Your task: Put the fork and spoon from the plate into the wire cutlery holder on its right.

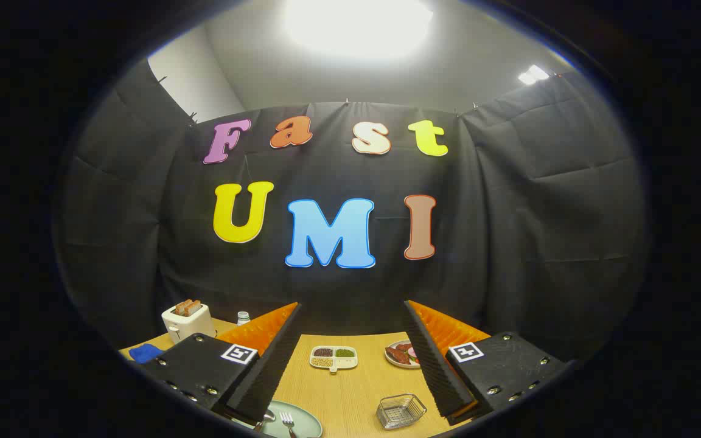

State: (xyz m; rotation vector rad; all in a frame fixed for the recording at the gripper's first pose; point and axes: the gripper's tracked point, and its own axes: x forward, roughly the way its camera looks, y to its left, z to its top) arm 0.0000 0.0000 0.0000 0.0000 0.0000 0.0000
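A light wooden table (350, 389) stands in a booth with black cloth walls, under a bright ceiling lamp. The tool (350, 371) hangs above this table with its two fingers spread wide apart, and nothing is held between them.

Below the left finger lies a pale green plate (302, 420), only partly visible. On it the fork (288, 421) rests with its tines pointing away from the tool. Just beside the fork, nearer to the left finger, the bowl of the spoon (268, 417) shows, and the finger covers its other parts.

Near the right finger, well apart from the plate, stands the wire cutlery holder (400, 410), a low square basket of metal wire, and I see nothing inside it.

Beyond the fingers, in the gap between them, is a small white divided dish (333, 358) with dark, green and pale grains. To the right of it, partly behind the right finger, is a plate with red food (400, 354).

Far on the left side stand a white toaster (187, 321) with two slices of bread, a small bottle (243, 317) and a blue cloth (145, 352).
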